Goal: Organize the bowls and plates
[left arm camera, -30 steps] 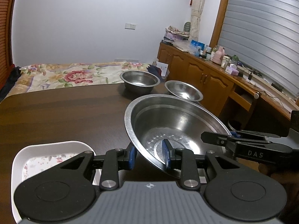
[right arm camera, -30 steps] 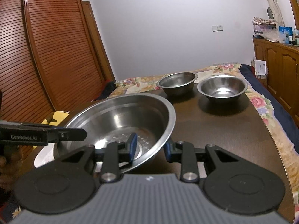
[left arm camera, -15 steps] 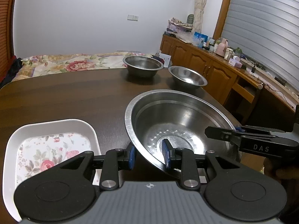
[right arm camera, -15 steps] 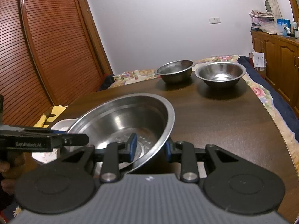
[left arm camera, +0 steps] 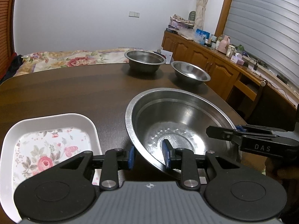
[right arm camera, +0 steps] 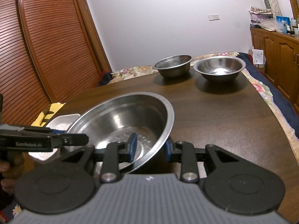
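Note:
A large steel bowl [left arm camera: 177,115] hangs tilted just above the dark wooden table [left arm camera: 74,89], held from two sides. My left gripper [left arm camera: 149,156] is shut on its near-left rim, one blue pad inside and one outside. My right gripper [right arm camera: 149,147] is shut on the opposite rim [right arm camera: 168,123] in the same way. Each gripper shows side-on in the other's view: the right gripper [left arm camera: 211,131] and the left gripper [right arm camera: 82,140]. A white floral plate [left arm camera: 56,116] lies left of the bowl. Two smaller steel bowls [left arm camera: 145,60] [left arm camera: 190,72] stand at the far end.
A bed with a floral cover [left arm camera: 65,59] lies beyond the table's far edge. Wooden cabinets [left arm camera: 214,65] with clutter on top run along the right wall. A slatted wooden wardrobe [right arm camera: 37,46] stands to the left. A hand [right arm camera: 5,168] holds the left gripper.
Both grippers, still shut on the large bowl, have tilted downward with it. More tabletop and more of the white plate now show, and the two small bowls sit higher in both views.

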Motion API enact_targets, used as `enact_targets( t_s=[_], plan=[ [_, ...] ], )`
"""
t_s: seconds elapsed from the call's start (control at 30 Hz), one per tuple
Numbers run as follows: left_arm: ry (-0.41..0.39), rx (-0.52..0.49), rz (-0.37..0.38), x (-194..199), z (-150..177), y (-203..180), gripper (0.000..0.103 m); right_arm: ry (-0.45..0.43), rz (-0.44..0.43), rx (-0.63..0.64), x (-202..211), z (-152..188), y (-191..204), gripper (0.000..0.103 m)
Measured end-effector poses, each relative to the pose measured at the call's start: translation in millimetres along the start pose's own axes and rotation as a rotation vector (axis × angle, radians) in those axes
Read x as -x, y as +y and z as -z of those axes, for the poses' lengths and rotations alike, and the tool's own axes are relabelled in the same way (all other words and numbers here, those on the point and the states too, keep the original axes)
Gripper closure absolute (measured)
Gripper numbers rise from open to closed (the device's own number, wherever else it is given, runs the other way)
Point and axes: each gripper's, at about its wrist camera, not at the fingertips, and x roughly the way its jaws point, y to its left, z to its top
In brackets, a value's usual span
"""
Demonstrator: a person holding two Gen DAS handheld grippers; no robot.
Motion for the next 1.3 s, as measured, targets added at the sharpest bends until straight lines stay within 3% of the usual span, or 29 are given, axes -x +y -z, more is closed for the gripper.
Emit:
enact_targets(
  t_s=[0.27, 0.73, 1.07, 1.13, 1.3],
  plan=[
    [-0.023, 0.009, -0.010, 3, -2, 2, 0.065, -0.007, 0.013, 0.004, 1, -3, -1, 0.068],
    [-0.077, 0.000, -0.047, 16, -11, 7, 0.044, -0.058, 0.045, 0.028, 18, -18, -4, 0.054],
    [-0.122, -0.030, -0.069, 26, -29, 4, 0.043, -0.106, 0.065, 0.066, 31, -36, -9, 0.047],
    [-0.128, -0.038, -0.066, 27, -34, 2, 0.043, -0.112, 0.065, 0.082, 32, -42, -11, 0.040],
    [-0.149, -0.043, -0.055, 29, -45, -1, 0.043, -0.143, 0.080, 0.115, 35, -57, -14, 0.035]
  ],
)
